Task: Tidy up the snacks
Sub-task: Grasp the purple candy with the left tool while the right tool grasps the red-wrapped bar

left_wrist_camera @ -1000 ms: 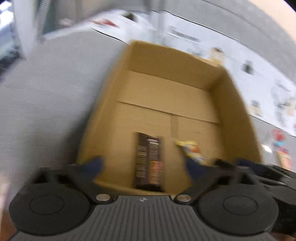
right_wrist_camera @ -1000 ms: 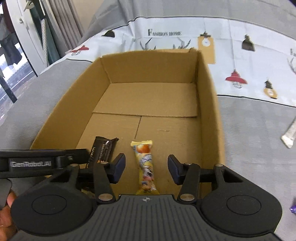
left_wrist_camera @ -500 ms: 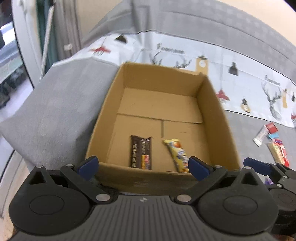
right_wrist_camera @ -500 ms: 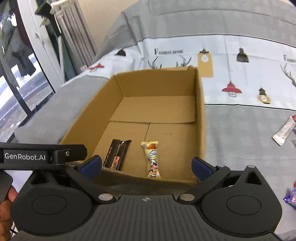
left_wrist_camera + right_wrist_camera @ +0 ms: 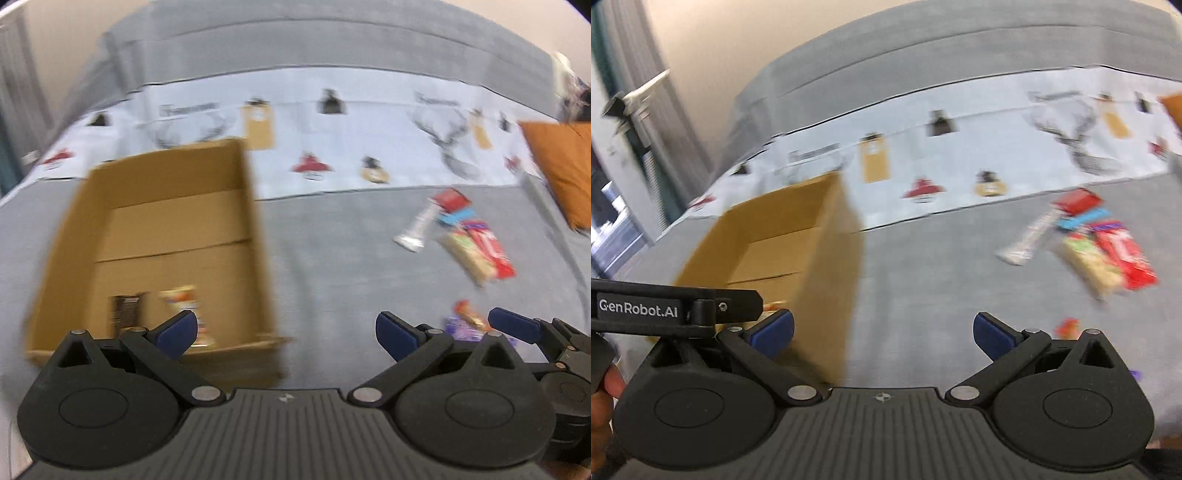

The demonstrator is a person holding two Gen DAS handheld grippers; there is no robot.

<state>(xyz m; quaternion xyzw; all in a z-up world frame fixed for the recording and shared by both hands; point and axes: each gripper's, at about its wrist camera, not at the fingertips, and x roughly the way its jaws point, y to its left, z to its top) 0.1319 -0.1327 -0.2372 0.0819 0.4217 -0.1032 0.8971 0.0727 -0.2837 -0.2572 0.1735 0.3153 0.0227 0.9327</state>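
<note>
A cardboard box (image 5: 255, 229) sits on the grey bed at the left; it also shows in the right wrist view (image 5: 831, 251). Inside lie a dark brown bar (image 5: 127, 308) and a yellow snack packet (image 5: 183, 299). A pile of loose snacks lies at the right: a silver stick (image 5: 415, 230), a beige bar (image 5: 467, 254) and a red packet (image 5: 493, 249), seen too in the right wrist view (image 5: 1123, 254). A purple and orange snack (image 5: 465, 321) lies nearer. My left gripper (image 5: 286, 328) is open and empty. My right gripper (image 5: 882, 332) is open and empty.
A white printed cloth (image 5: 332, 147) covers the back of the bed. An orange cushion (image 5: 565, 170) sits at the far right. Grey bedding (image 5: 332, 258) lies between the box and the snack pile. A curtain and window (image 5: 624, 147) stand at the left.
Both grippers have pulled back from the box and swung right, so the box now sits at the left and the snack pile has come into view. Both stay open.
</note>
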